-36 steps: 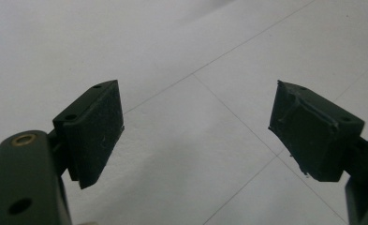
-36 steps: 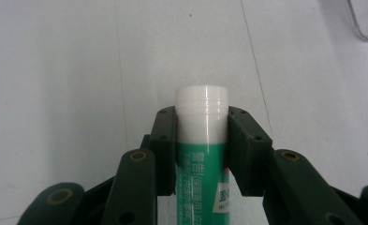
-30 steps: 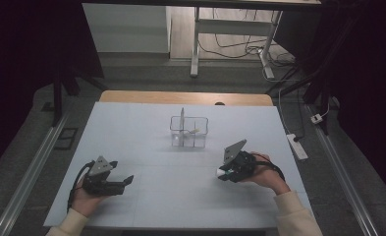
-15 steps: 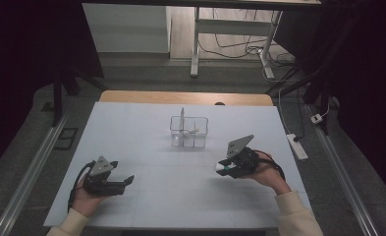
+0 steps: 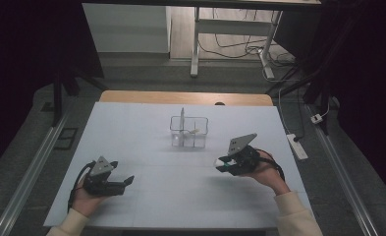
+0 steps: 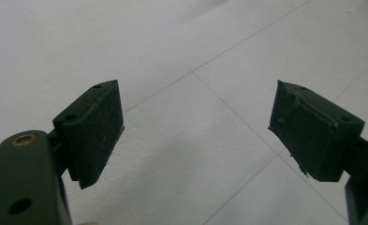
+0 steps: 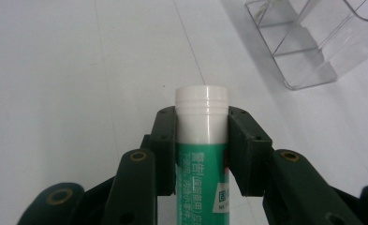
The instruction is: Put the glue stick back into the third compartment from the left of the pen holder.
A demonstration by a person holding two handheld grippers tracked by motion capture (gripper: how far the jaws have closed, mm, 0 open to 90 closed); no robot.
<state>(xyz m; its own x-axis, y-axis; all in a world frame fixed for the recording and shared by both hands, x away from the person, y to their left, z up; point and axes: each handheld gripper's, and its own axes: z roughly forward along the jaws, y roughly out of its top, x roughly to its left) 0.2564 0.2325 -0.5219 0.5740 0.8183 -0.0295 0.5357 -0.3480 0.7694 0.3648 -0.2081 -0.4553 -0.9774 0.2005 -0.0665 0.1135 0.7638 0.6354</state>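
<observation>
Right tool (image 5: 223, 164), shifted slightly nearer the person, clamped on green-and-white tube (image 7: 202, 140); left tool (image 6: 195, 136) wide, empty; tube may be knocked against clear organizer (image 5: 188, 132) walls if misaligned.

Green tube (image 7: 202, 154) lower end cut off by frame edge; label print partly hidden behind right gripper (image 7: 202, 145).

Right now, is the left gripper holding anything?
No, the left gripper has its jaws spread wide with bare white table between them.
</observation>
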